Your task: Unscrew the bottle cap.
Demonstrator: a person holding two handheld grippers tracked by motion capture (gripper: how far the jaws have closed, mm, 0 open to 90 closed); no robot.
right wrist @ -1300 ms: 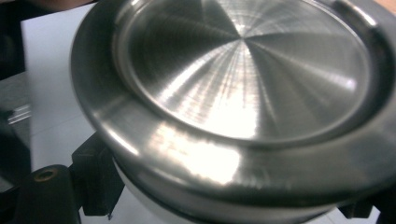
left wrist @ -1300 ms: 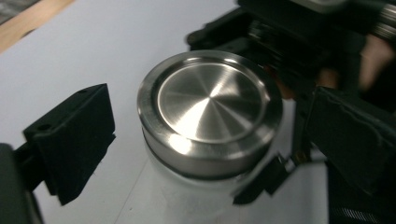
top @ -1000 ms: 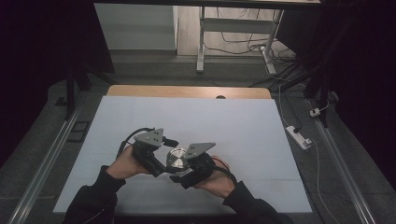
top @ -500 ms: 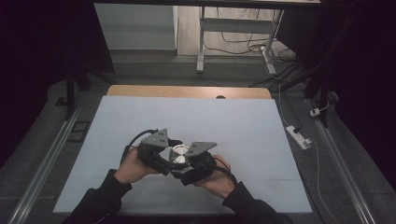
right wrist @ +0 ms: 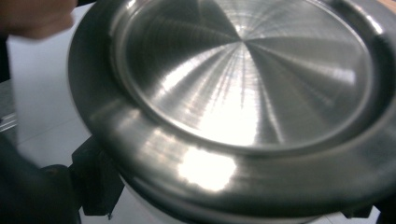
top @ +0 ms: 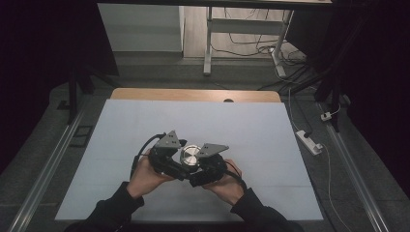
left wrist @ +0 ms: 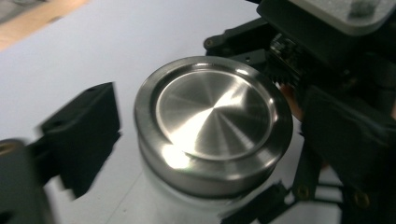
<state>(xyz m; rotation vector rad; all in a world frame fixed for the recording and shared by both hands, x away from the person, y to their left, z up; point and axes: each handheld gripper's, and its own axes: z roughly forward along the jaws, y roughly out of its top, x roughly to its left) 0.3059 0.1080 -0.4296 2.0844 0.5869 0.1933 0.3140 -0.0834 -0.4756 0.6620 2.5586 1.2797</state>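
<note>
A white jar with a round brushed-steel lid (top: 190, 155) is held just above the pale table sheet (top: 251, 135), between two hand-held grippers. In the left gripper view the lid (left wrist: 212, 123) sits between the jaws. One black finger (left wrist: 79, 135) stands off its left side, with table showing in the gap. My left gripper (top: 177, 162) is open around the jar. My right gripper (top: 201, 167) comes in from the other side, its body (left wrist: 336, 93) close behind the lid. In the right gripper view the lid (right wrist: 243, 93) looms very near and a black finger (right wrist: 93, 182) presses the white body beneath it.
A wooden table edge (top: 193, 94) shows beyond the sheet. Metal rails (top: 43, 174) run along both sides of the table. A white power strip (top: 309, 141) lies on the floor at the right, and cables trail under a far desk frame (top: 209, 43).
Both hands have carried the jar a little farther from the person and to the right. The left gripper's finger is blurred and stands away from the jar.
</note>
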